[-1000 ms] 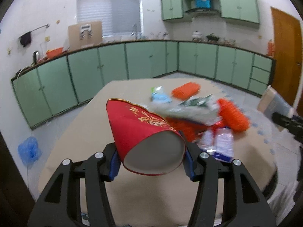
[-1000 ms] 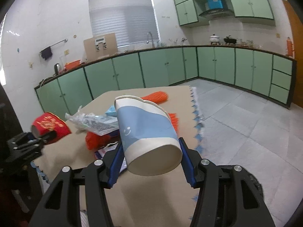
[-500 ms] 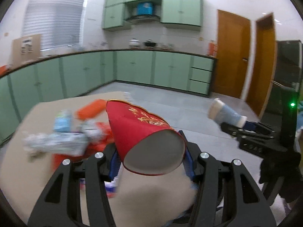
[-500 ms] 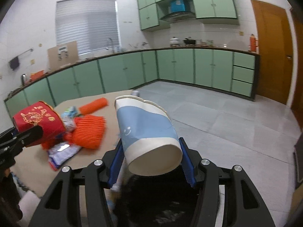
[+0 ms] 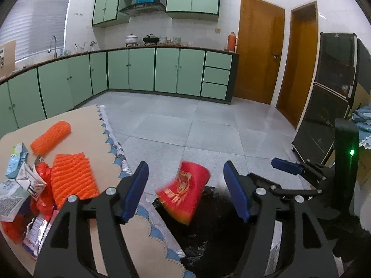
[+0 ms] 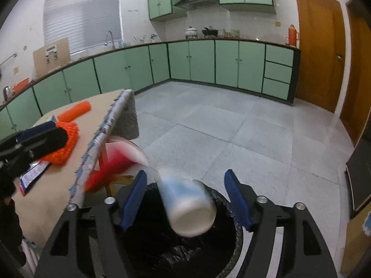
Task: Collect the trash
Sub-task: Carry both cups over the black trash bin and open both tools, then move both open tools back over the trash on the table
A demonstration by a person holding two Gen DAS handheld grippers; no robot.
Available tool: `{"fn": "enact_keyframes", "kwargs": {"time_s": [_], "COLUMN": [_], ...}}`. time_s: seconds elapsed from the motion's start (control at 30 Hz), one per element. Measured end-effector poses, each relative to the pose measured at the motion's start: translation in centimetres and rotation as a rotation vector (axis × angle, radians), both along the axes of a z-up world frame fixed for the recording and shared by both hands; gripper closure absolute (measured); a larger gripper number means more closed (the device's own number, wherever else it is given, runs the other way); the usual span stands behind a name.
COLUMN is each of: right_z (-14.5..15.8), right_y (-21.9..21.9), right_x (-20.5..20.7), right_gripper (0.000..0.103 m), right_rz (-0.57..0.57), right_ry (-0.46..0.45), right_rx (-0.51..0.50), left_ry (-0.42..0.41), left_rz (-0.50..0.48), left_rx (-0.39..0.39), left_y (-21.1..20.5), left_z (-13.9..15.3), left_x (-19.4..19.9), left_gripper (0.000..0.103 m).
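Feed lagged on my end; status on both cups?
Both jaws open. Red paper cup and blue-white paper cup loose above black-lined bin. Nothing blocking.

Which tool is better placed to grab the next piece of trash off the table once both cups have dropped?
Left, probably. The left tool is open beside the table, close to the orange foam net. The right tool, also open, sits over the black bin, farther from the table.

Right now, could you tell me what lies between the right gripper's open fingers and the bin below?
In the right wrist view, the blurred blue cup hangs between the right gripper and the black-lined bin.
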State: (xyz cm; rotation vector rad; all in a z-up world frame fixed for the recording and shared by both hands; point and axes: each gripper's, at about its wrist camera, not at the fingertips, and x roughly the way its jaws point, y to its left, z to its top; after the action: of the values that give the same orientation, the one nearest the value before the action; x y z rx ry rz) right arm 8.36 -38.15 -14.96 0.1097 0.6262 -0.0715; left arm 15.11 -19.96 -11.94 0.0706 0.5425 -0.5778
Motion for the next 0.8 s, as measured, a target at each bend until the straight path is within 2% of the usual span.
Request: {"fn": "enact_keyframes", "kwargs": {"time_s": [0.13,0.3,0.43,0.63,0.8], "right_z": [-0.2,1.1,2.8,4.3,4.1], "right_y": [-0.1,0.7,2.5,7.6,12.6], "right_x": [-0.5,-0.4,-0.1,1.1,2.9], "right_gripper": [0.026,0.019,0.014,0.012,0.012], "right_rz": [-0.009,-0.003,0.022,0.103,0.158], "right_ry": [-0.002,-0.044,-0.101,-0.158,-0.170], "right_rx": [0.004,0.015,0.042,0.078,0.095], "left_ry": [0.001,-0.030,-0.078,-0.152,-0.152], "left_rz": [0.028,0.097,0.211,0.395,0.491], "left_rx": [-0.012,-0.007,0.000,0.073,0.081], "left_y": [1.2,4.9,9.7,16.3,20.7], "left_z": [0.5,1.9,3.0,3.9,4.5], "left_x": [0.4,-0.8,-2.3,-4.4,-4.8], "left_gripper": [0.033,0.027,0.022,0.020,0.020]}}
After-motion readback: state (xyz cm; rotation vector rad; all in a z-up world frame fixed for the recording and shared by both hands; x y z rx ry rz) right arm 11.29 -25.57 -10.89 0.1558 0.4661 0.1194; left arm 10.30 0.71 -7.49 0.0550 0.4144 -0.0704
